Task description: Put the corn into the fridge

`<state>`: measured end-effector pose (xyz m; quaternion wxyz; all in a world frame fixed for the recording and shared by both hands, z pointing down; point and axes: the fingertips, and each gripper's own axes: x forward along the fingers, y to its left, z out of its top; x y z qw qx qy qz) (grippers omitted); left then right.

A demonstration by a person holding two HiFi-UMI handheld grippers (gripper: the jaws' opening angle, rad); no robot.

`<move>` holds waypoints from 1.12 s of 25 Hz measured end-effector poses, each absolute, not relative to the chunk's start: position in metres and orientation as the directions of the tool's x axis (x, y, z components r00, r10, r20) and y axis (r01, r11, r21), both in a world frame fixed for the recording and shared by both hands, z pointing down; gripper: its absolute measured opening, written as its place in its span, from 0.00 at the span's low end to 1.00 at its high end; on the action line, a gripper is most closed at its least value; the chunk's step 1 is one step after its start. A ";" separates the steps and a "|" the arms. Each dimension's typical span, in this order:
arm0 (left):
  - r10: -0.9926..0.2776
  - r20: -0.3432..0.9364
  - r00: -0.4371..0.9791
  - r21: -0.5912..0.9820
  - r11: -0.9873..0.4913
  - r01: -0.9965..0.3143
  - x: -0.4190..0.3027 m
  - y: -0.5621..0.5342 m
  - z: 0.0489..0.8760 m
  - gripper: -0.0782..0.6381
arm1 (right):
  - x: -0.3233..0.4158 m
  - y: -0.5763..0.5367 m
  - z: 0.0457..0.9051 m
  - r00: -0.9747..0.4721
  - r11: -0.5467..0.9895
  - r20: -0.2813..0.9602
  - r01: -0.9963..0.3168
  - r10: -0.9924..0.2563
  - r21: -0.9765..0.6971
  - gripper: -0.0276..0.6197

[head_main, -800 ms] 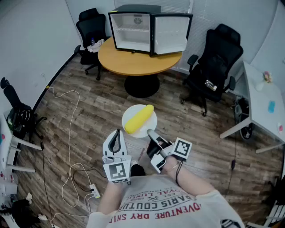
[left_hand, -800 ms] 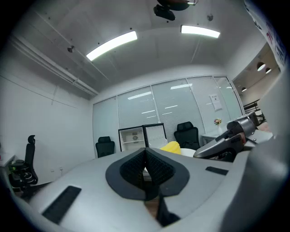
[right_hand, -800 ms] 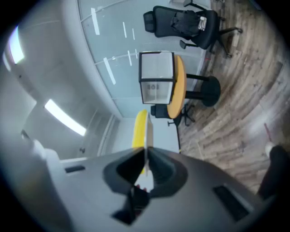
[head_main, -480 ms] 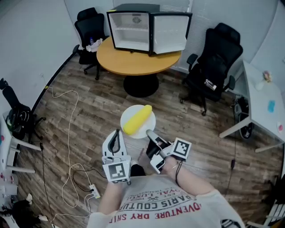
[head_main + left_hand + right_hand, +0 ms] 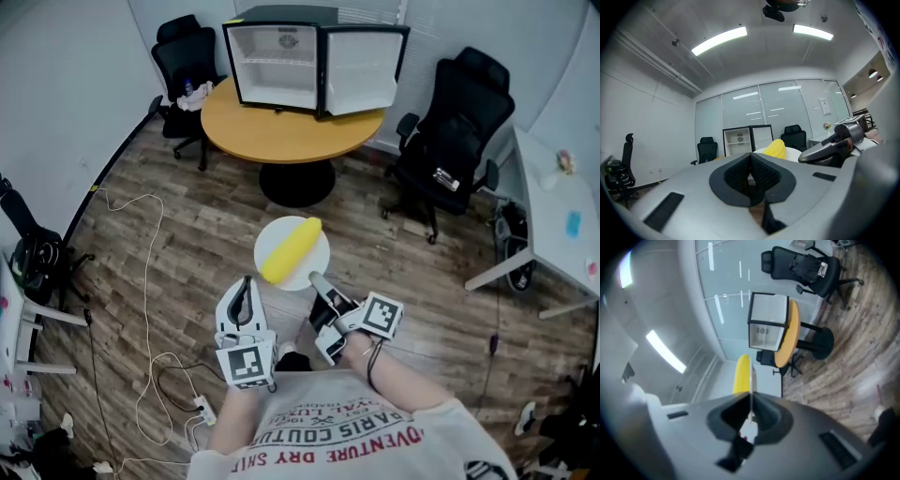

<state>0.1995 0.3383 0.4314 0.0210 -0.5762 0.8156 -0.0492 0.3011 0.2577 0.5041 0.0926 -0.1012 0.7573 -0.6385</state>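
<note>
Since a moment ago almost nothing has moved. The plate (image 5: pixel 315 263) with the corn (image 5: pixel 291 247) hangs at the same spot in front of us, and the room has only slid a tiny bit in our view.

Nearest to us is our shirt (image 5: pixel 337 433). Its print is upside down, and we can read "PARIS" and "DRY" but not the rest.

Next come our two tools. Our left claw (image 5: pixel 246 281) is pressed together with nothing in it. Our right claw (image 5: pixel 317 278) is pinched tight on the near rim of the plate and holds it up over the wood floor (image 5: pixel 187 234). The corn lies on the plate, long and yellow, pointing far and right.

Far off stands the round desk (image 5: pixel 281 131). On it is the fridge (image 5: pixel 278 67), with its door (image 5: pixel 361 67) wide open to the right. We can read no words on the fridge.

We think this is the carrying step. Next we must walk to the desk, keeping the plate flat so the corn does not roll off. Then we reach the corn into the fridge.
</note>
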 end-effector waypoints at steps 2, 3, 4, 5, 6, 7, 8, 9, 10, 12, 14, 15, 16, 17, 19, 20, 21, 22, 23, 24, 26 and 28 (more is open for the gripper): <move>-0.948 0.017 -0.318 -0.123 0.314 -0.942 0.184 0.331 0.430 0.16 | 0.285 0.251 0.504 -0.961 0.166 -0.005 -0.043 -0.276 -0.985 0.10; -0.951 0.016 -0.309 -0.131 0.305 -0.943 0.176 0.327 0.429 0.16 | 0.276 0.248 0.504 -0.960 0.167 -0.002 -0.047 -0.278 -0.985 0.10; -0.953 0.016 -0.303 -0.130 0.299 -0.945 0.168 0.323 0.428 0.16 | 0.266 0.244 0.504 -0.960 0.168 0.001 -0.050 -0.281 -0.985 0.10; -0.954 0.017 -0.299 -0.124 0.295 -0.947 0.158 0.319 0.427 0.16 | 0.255 0.241 0.503 -0.959 0.168 0.004 -0.054 -0.284 -0.984 0.10; -0.955 0.017 -0.295 -0.121 0.291 -0.949 0.147 0.316 0.426 0.16 | 0.245 0.238 0.503 -0.958 0.166 0.008 -0.058 -0.287 -0.984 0.10; -0.956 0.018 -0.292 -0.122 0.287 -0.950 0.136 0.313 0.426 0.16 | 0.234 0.236 0.503 -0.957 0.162 0.012 -0.061 -0.291 -0.985 0.10; -0.957 0.018 -0.289 -0.122 0.285 -0.951 0.124 0.311 0.425 0.16 | 0.223 0.233 0.503 -0.956 0.159 0.012 -0.061 -0.294 -0.985 0.10; -0.957 0.018 -0.288 -0.122 0.284 -0.951 0.112 0.308 0.425 0.16 | 0.212 0.229 0.501 -0.955 0.156 0.008 -0.056 -0.296 -0.986 0.10; -0.957 0.019 -0.289 -0.120 0.285 -0.951 0.100 0.305 0.424 0.16 | 0.201 0.225 0.500 -0.955 0.150 0.002 -0.048 -0.298 -0.988 0.10; -0.957 0.022 -0.290 -0.116 0.286 -0.951 0.078 0.299 0.424 0.16 | 0.179 0.218 0.499 -0.954 0.129 -0.011 -0.029 -0.299 -0.991 0.10; -0.956 0.027 -0.294 -0.122 0.288 -0.950 0.059 0.296 0.424 0.16 | 0.160 0.212 0.498 -0.954 0.113 -0.022 -0.013 -0.299 -0.993 0.10; -0.954 0.030 -0.297 -0.127 0.291 -0.948 0.049 0.295 0.424 0.16 | 0.150 0.209 0.497 -0.954 0.107 -0.025 -0.007 -0.298 -0.994 0.10; -0.953 0.032 -0.302 -0.130 0.296 -0.946 0.040 0.293 0.425 0.16 | 0.142 0.206 0.497 -0.955 0.101 -0.026 -0.004 -0.296 -0.995 0.10; -0.950 0.035 -0.309 -0.128 0.302 -0.945 0.031 0.291 0.425 0.16 | 0.133 0.203 0.497 -0.956 0.096 -0.026 -0.002 -0.292 -0.995 0.10; -0.945 0.041 -0.324 -0.124 0.317 -0.940 0.016 0.287 0.429 0.16 | 0.118 0.197 0.500 -0.959 0.084 -0.022 -0.001 -0.282 -0.996 0.10; -0.943 0.043 -0.331 -0.128 0.323 -0.938 0.010 0.284 0.431 0.16 | 0.111 0.193 0.501 -0.961 0.078 -0.021 0.000 -0.276 -0.997 0.10; -0.940 0.043 -0.337 -0.137 0.329 -0.934 0.004 0.280 0.433 0.16 | 0.104 0.188 0.503 -0.963 0.076 -0.021 0.000 -0.269 -0.997 0.10; -0.938 0.041 -0.344 -0.148 0.335 -0.931 -0.001 0.275 0.435 0.16 | 0.097 0.182 0.505 -0.965 0.075 -0.021 0.002 -0.262 -0.997 0.10; -0.936 0.038 -0.350 -0.159 0.340 -0.927 -0.006 0.268 0.436 0.16 | 0.090 0.175 0.507 -0.967 0.074 -0.024 0.005 -0.253 -0.997 0.10; -0.934 0.035 -0.355 -0.165 0.345 -0.924 -0.011 0.261 0.437 0.16 | 0.083 0.168 0.509 -0.969 0.073 -0.027 0.010 -0.244 -0.997 0.10; -0.930 0.035 -0.366 -0.161 0.356 -0.921 -0.022 0.244 0.440 0.16 | 0.069 0.151 0.512 -0.974 0.077 -0.035 0.018 -0.222 -0.997 0.10; -0.924 0.034 -0.380 -0.156 0.371 -0.916 -0.037 0.223 0.442 0.16 | 0.053 0.130 0.512 -0.979 0.083 -0.041 0.025 -0.198 -0.996 0.10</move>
